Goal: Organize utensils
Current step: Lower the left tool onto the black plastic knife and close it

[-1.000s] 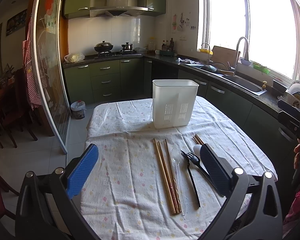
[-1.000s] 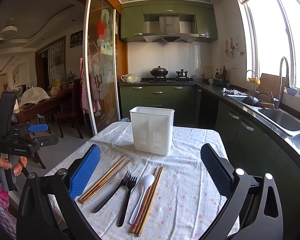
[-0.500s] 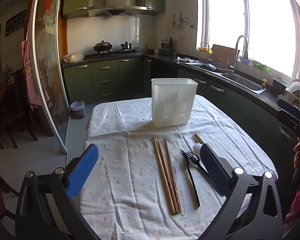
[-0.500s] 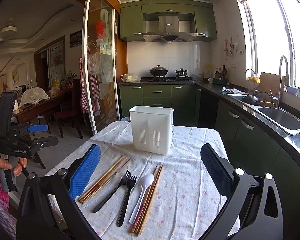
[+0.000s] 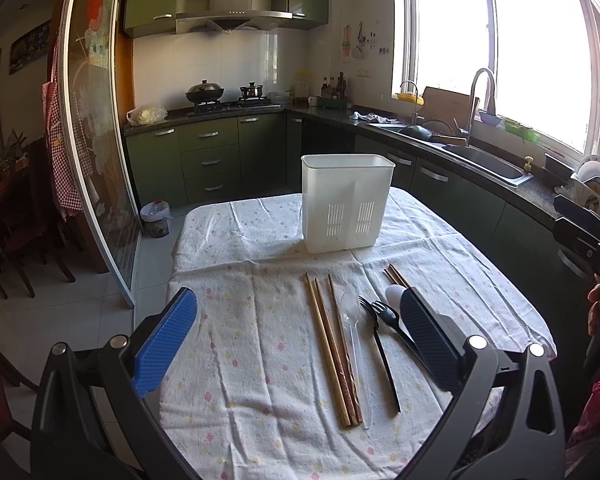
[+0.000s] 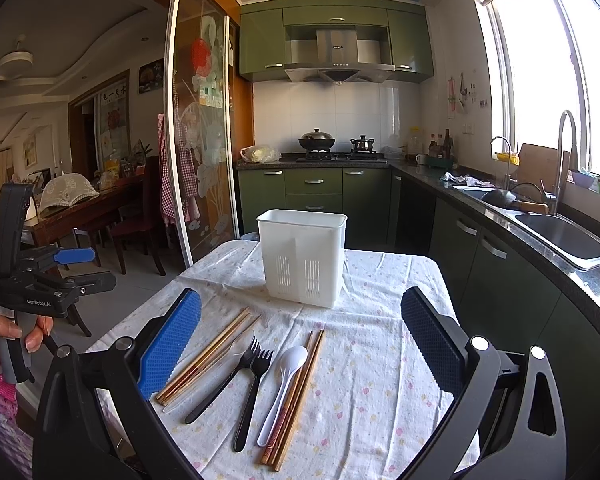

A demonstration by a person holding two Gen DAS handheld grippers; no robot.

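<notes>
Left gripper (image 5: 298, 336): jaws wide apart, nothing between them, hovering above the near end of the table (image 5: 236, 392). Right gripper (image 6: 300, 340): same, jaws spread, holding nothing.

Utensils lie loose on the floral tablecloth in a rough row, handles toward the cameras, none in the holder.

Count, from the right wrist view:
- left chopstick bundle (image 6: 204, 358): wooden, sticks touching; exact number unclear, left wrist view shows three tips
- clear plastic spoon (image 6: 236, 346): just beside that bundle, hard to see here
- black forks: two, fork A (image 6: 220, 384) and fork B (image 6: 252, 396), heads nearly touching, handles splayed
- white spoon (image 6: 284, 388): lying on top of the right chopstick bundle (image 6: 296, 400)

White utensil holder (image 6: 302, 256): one, upright, rectangular, slotted vents low on the front face, centre divider visible through the wall. Sits further back on the table, well apart from the utensils.

View differences:
- Left wrist view shows the clear spoon outline plainly; its right finger pad hides most of the white spoon and the right chopsticks, only tips show.
- Right wrist view shows the whole row unobstructed, plus the left gripper in the person's hand (image 6: 4, 332) at frame left.
- Left wrist view catches only an edge of the right gripper at frame right.
</notes>
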